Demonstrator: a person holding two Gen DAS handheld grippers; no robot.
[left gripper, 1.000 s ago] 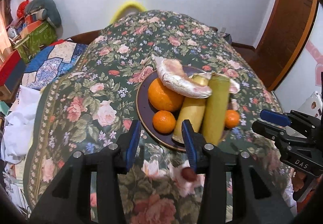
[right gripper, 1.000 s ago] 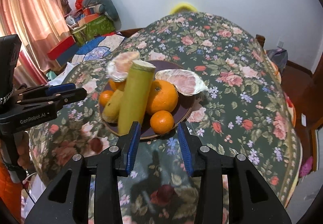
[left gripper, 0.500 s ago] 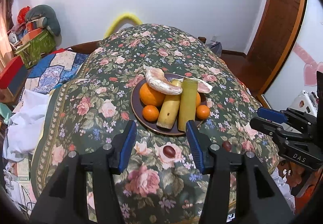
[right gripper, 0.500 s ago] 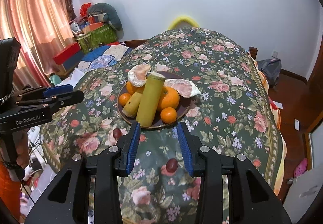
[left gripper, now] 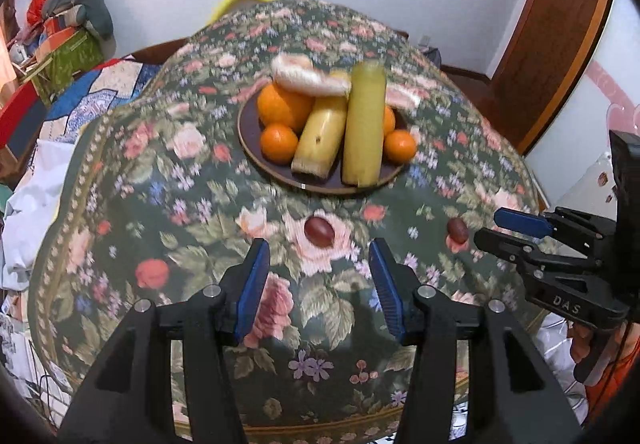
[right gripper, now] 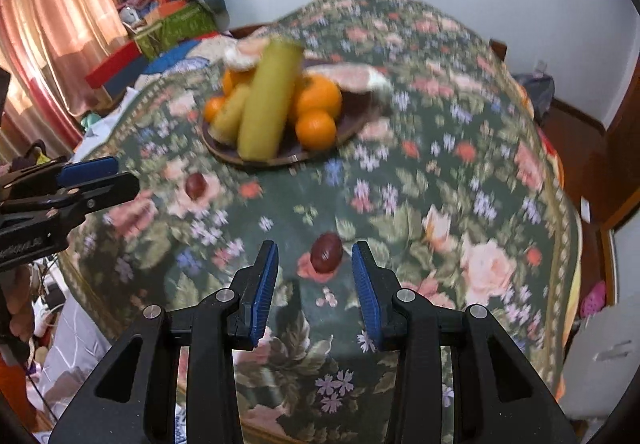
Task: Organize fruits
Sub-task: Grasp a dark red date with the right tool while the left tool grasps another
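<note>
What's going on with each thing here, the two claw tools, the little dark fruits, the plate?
left gripper: open, empty, above the cloth.
right gripper: open, empty.
near-left grape: loose on the tablecloth, ahead of the left gripper.
near-right grape: loose on the tablecloth, between the right fingers, ungripped.
plate: piled with oranges, banana and a green stalk.

A plate [left gripper: 250, 140] is set on the table [left gripper: 168, 204], and oranges [left gripper: 279, 143], a banana [left gripper: 320, 138] and a cane stalk [left gripper: 363, 124] are laid in it. Two grapes [left gripper: 319, 231] [left gripper: 457, 230] are placed on the cloth before the plate, well apart, one left and one right.
</note>
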